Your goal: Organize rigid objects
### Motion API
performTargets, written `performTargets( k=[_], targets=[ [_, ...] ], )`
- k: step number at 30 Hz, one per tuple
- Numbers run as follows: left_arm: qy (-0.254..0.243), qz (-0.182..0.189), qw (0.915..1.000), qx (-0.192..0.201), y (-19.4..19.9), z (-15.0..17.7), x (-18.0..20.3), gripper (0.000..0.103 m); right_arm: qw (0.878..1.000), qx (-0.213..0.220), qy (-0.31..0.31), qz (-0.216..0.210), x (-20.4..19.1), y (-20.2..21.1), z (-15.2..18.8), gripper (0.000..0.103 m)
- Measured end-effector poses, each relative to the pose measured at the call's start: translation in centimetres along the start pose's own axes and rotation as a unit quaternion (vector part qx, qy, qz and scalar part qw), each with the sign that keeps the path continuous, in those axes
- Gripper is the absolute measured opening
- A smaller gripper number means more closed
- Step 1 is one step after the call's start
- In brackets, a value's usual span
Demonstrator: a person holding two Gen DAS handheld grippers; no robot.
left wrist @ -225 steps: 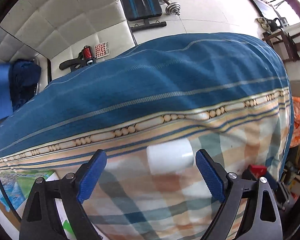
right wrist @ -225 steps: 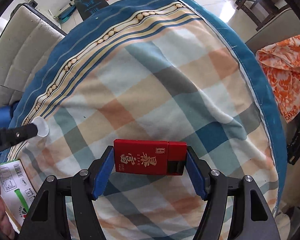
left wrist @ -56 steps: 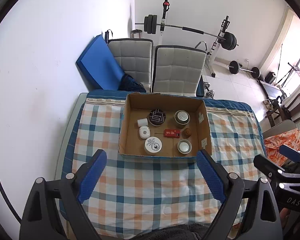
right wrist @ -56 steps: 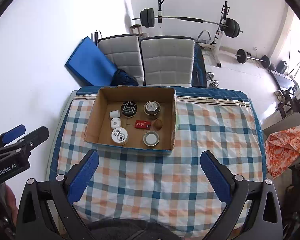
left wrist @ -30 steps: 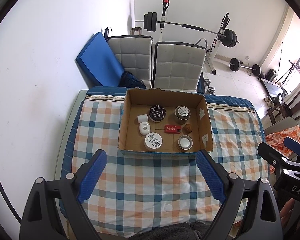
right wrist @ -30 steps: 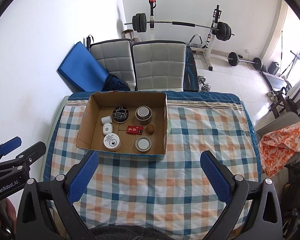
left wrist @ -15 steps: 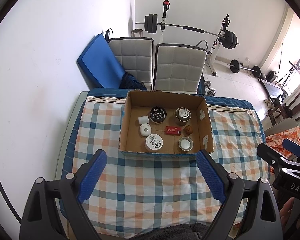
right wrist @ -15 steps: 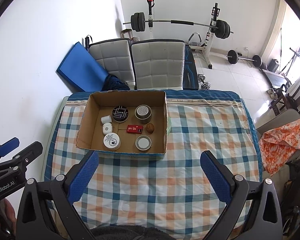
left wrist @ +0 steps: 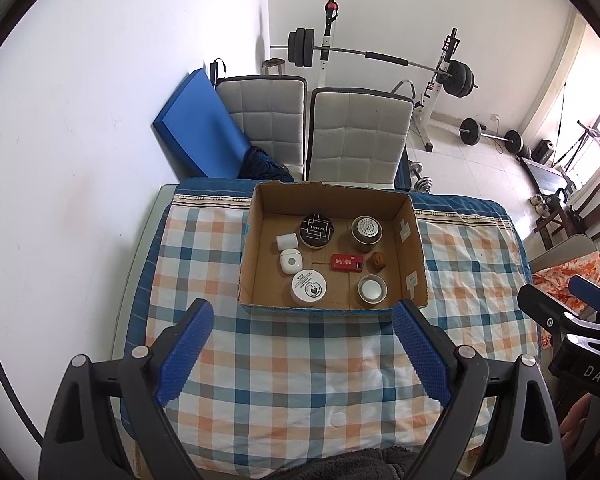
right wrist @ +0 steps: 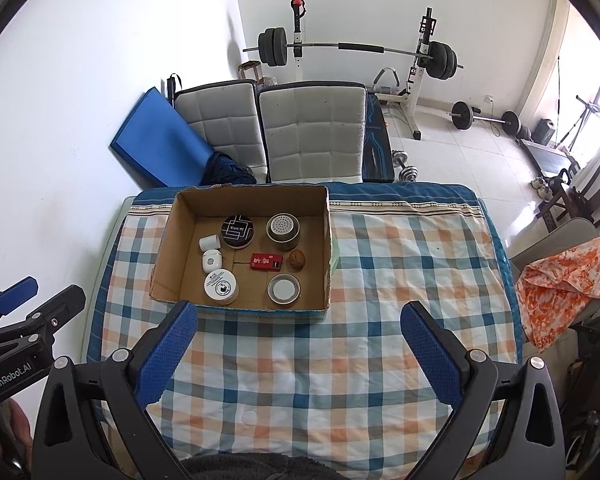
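An open cardboard box (left wrist: pixel 410 236) (right wrist: pixel 172 236) stands on the checked tablecloth (left wrist: pixel 292 364) (right wrist: pixel 400 264). Inside lie a red box (left wrist: pixel 346 262) (right wrist: pixel 265 261), a small white cup (left wrist: pixel 287 241), a white case (left wrist: pixel 291 260), a black round tin (left wrist: pixel 316 230), a perforated metal tin (left wrist: pixel 366 231), a walnut (left wrist: pixel 378 260), a white-lidded jar (left wrist: pixel 308 288) and a silver tin (left wrist: pixel 372 289). My left gripper (left wrist: pixel 300 354) and right gripper (right wrist: pixel 298 356) are both open and empty, held high above the table's near side.
Two grey padded chairs (left wrist: pixel 356 136) and a blue mat (left wrist: pixel 198 132) stand behind the table. A barbell rack (right wrist: pixel 356 50) and dumbbells are farther back. An orange cloth (right wrist: pixel 564 276) lies on a chair at the right.
Earlier the left gripper was around the white cup and the right held the red box; both objects are now in the box. In the last second the views only drifted slightly.
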State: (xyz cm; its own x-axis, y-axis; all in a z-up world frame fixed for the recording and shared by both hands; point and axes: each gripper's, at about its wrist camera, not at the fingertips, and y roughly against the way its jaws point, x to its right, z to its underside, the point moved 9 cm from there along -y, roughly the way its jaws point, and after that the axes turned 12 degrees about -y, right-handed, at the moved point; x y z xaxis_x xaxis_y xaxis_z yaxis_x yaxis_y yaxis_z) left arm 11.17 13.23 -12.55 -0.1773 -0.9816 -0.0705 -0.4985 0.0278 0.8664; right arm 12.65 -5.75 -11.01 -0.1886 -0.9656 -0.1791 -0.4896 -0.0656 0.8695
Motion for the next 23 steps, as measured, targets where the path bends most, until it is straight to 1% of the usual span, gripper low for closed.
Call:
performTargets(
  k=[11, 17, 23],
  targets=[
    [0.001, -0.004, 1.0000, 0.001, -0.36, -0.69, -0.32, 0.092, 1.000, 0.010, -0.002, 0.018, 0.10, -0.30, -0.71, 0.103],
    [-0.003, -0.014, 0.9999, 0.004, -0.58, -0.81, -0.64, 0.092, 1.000, 0.012, -0.001, 0.019, -0.03, -0.33, -0.99, 0.103],
    [-0.003, -0.014, 0.9999, 0.005, -0.68, -0.84, -0.76, 0.092, 1.000, 0.010, 0.000, 0.020, -0.30, -0.60, -0.95, 0.103]
  ],
)
